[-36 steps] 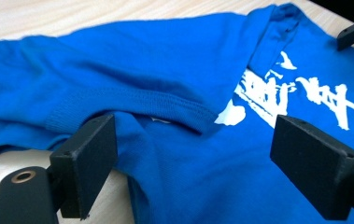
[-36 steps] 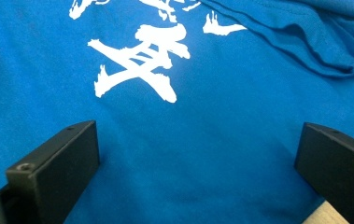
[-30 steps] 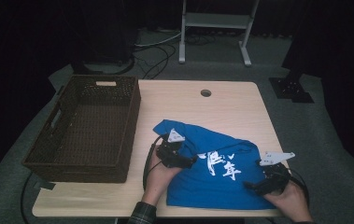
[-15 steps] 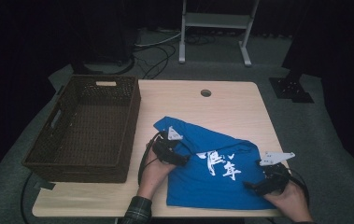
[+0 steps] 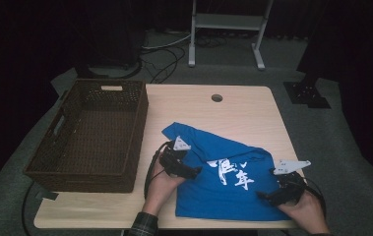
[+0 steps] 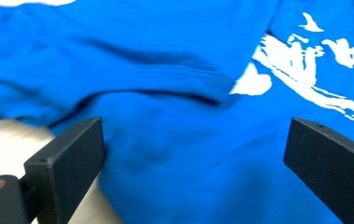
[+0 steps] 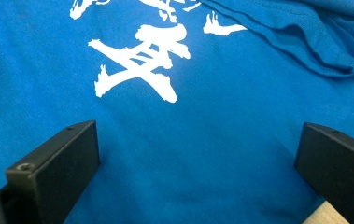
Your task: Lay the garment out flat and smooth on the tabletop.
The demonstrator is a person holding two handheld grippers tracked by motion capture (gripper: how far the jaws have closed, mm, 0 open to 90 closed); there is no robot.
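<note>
Currently your left gripper sits with its jaws spread wide; they have just been opening a little further, and no fold of cloth is caught between them. Its own view looks over the blue T-shirt, which lies under and ahead of the jaws, with a raised fold running across just beyond them and the white print off toward the right jaw. A strip of pale tabletop shows beside the left jaw.

Your right gripper also stands wide apart, gripping nothing. Flat blue fabric lies below and between its jaws, the white characters sit straight ahead of it, and a bunched sleeve edge lies farther out on the right-jaw side.

From the high view, both grippers rest over the shirt, the left near its left edge and the right at its lower right corner, well apart, with the print between them. Beyond your left gripper, on its outer side, stands the dark wicker basket on the wooden table.
</note>
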